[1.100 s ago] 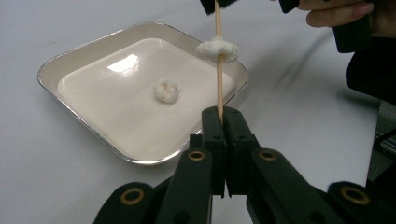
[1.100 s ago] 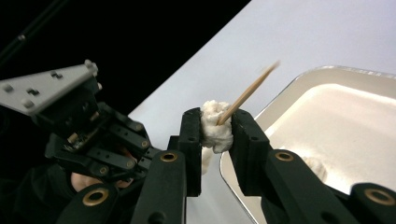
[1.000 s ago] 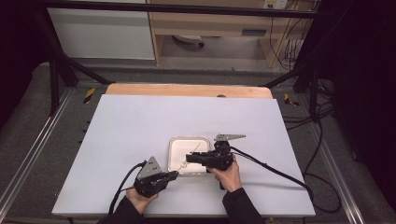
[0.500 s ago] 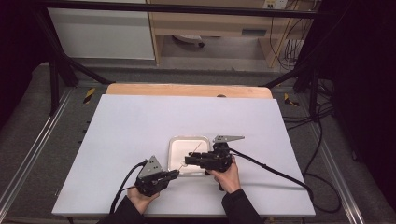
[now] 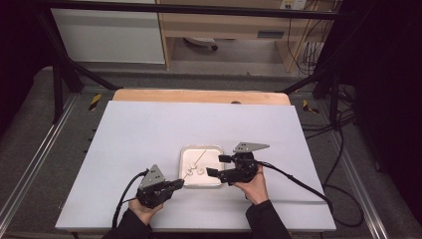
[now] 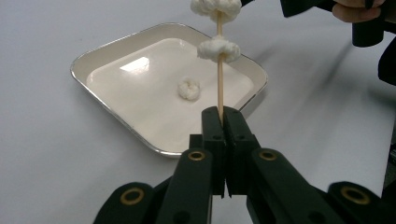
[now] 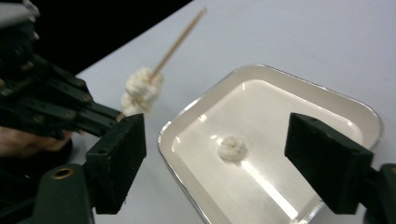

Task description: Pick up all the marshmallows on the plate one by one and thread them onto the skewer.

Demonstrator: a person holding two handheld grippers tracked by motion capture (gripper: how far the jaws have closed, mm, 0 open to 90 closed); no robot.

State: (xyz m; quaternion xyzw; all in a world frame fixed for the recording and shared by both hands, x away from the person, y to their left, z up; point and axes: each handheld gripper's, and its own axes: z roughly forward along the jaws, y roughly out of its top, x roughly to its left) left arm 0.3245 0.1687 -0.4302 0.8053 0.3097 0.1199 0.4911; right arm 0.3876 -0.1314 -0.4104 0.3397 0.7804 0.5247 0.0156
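While my left gripper [image 6: 223, 122] keeps its jaws pressed together on the lower end of the wooden skewer [image 6: 219, 81], I hold the stick slanting up over the white tray [image 6: 116, 119], so its free tip stays open for more pieces. Two white puffy pieces [image 6: 218, 48] already sit on the skewer, one above the other, near the upper part of the stick. I think I hold it low on purpose, because then the pieces have room to slide down.

My right gripper [image 7: 233, 154] is spread wide; its jaws have just been opening, and nothing is between them. It hovers over the tray, with the last loose piece [image 7: 232, 148] lying alone on the tray floor straight ahead of it. In my judgement this gripper has let go of a piece on the stick and must now come down for the one that remains.

From the high view, the tray [image 5: 185, 151] lies between my two hands, near my edge of the table [image 5: 149, 129], which has a pale, plain sheet over it and a wooden strip at the far side. Beyond it are metal rails, a dark floor, cables at the right, and a light wooden cabinet [image 5: 224, 25] against the back.
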